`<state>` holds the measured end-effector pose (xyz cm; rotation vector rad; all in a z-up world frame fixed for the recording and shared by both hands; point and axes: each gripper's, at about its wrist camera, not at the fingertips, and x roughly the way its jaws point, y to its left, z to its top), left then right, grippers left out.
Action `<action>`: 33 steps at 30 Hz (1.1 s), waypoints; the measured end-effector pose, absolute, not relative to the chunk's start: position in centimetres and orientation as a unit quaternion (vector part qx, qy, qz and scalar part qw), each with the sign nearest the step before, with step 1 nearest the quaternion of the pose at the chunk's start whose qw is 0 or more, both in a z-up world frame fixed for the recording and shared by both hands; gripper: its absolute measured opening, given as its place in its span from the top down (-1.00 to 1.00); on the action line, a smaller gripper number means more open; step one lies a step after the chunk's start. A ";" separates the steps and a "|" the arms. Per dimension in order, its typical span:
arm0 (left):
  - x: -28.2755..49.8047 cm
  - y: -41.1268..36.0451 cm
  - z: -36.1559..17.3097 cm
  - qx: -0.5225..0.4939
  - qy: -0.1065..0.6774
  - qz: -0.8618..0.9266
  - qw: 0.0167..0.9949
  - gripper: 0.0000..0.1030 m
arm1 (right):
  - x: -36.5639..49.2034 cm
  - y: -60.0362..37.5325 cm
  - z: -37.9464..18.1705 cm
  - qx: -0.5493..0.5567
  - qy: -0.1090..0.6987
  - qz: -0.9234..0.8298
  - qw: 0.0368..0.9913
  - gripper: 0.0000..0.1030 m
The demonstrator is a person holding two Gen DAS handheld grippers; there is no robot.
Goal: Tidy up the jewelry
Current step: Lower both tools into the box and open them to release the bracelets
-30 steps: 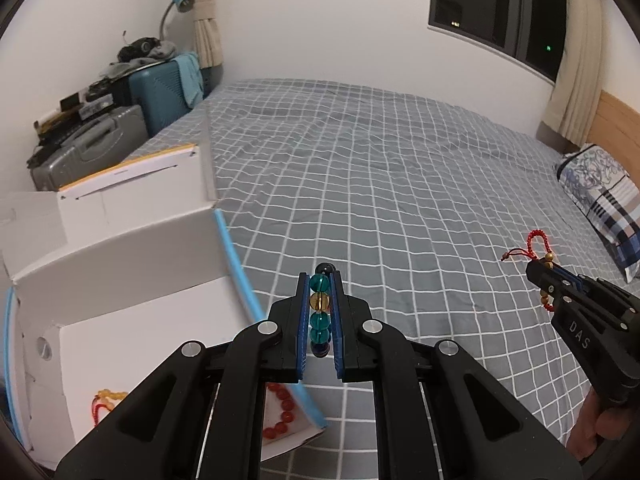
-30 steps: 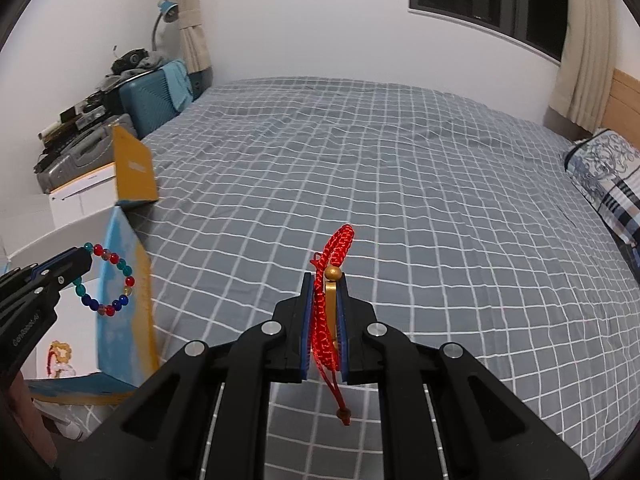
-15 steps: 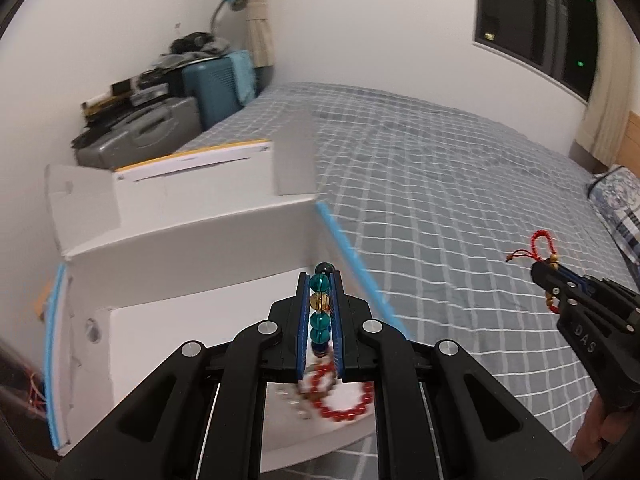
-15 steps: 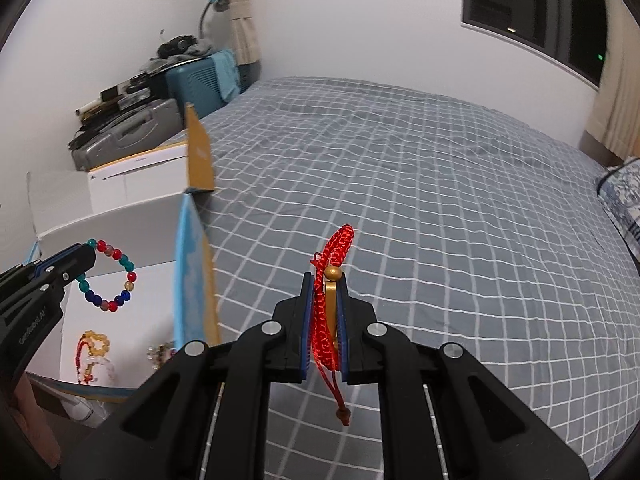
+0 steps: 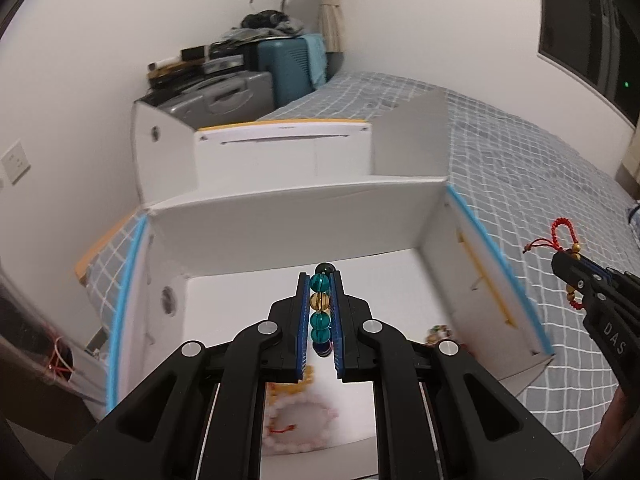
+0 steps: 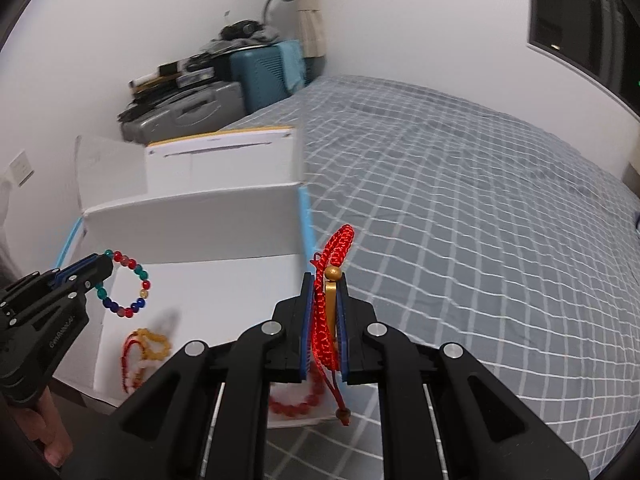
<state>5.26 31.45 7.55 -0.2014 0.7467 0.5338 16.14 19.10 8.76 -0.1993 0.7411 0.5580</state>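
Observation:
My left gripper [image 5: 320,286] is shut on a bead bracelet [image 5: 320,312] of teal, amber and blue beads, held over the open white box [image 5: 296,208]. From the right wrist view the same bead bracelet [image 6: 128,286] hangs as a ring from the left gripper [image 6: 102,266] above the box floor. My right gripper [image 6: 324,284] is shut on a red braided cord bracelet [image 6: 326,312] with a gold bead, near the box's right wall. In the left wrist view the right gripper [image 5: 562,262] appears at the right edge. Other bracelets [image 6: 146,350] lie inside the box.
The box [image 6: 192,208] sits on a grey checked bed [image 6: 460,220] beside the left wall, flaps raised. Suitcases [image 5: 224,96] and clutter stand behind it. A person's hand [image 6: 48,432] holds the left gripper's handle. A dark window [image 5: 592,24] is at the upper right.
Both grippers have swung left across the bed, each keeping hold of its bracelet. The left one now hangs over the box interior; the right one has reached the box's right wall.

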 end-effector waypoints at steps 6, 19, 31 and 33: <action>3.7 33.7 6.3 -0.109 0.372 0.269 0.882 0.82 | 15.3 22.9 7.1 -0.118 0.366 0.295 0.875 0.82; 3.6 37.0 2.4 -0.143 0.423 0.267 0.854 0.82 | 16.9 27.2 1.3 -0.143 0.439 0.300 0.835 0.79; 3.9 36.6 2.0 -0.135 0.437 0.271 0.847 0.80 | 17.4 27.5 0.6 -0.138 0.465 0.288 0.826 0.68; 3.9 36.6 2.2 -0.133 0.434 0.274 0.848 0.77 | 17.3 27.4 0.9 -0.132 0.460 0.291 0.829 0.37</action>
